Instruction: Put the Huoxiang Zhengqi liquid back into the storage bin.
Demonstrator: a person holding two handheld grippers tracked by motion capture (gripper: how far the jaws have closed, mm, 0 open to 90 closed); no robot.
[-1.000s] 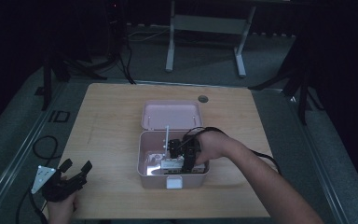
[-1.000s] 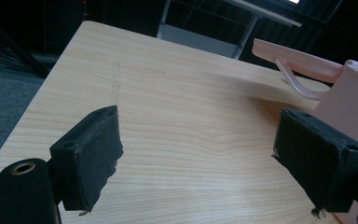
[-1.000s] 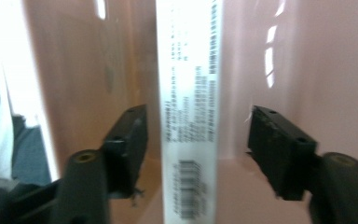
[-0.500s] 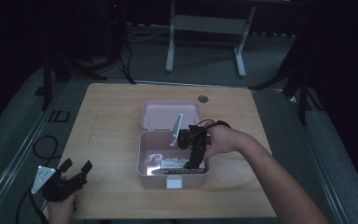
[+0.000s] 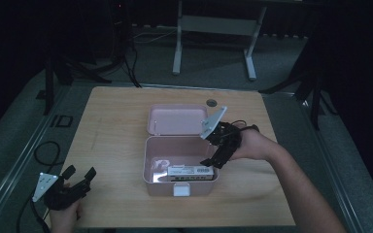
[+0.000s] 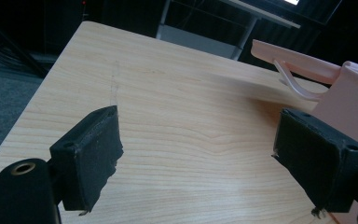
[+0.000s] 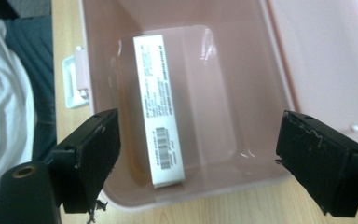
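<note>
Lying flat along the near wall of the open pink plastic lunch box (image 5: 155,160), the slim white cardboard carton (image 5: 190,171) with printed text and a barcode looks light, stiff-edged and easy to crush; its long narrow sides seem the best place to pinch it. Above the box's right rim, the right claw (image 5: 212,160) has just been opening and stands wide, nothing between its pads. At the near left of the pale wood-grain bench (image 5: 116,121), the left claw (image 5: 80,173) gapes empty.

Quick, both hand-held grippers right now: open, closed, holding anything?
Left hand-held gripper: open, empty, over the table.
Right hand-held gripper: just opened, empty, above the pink box.
</note>
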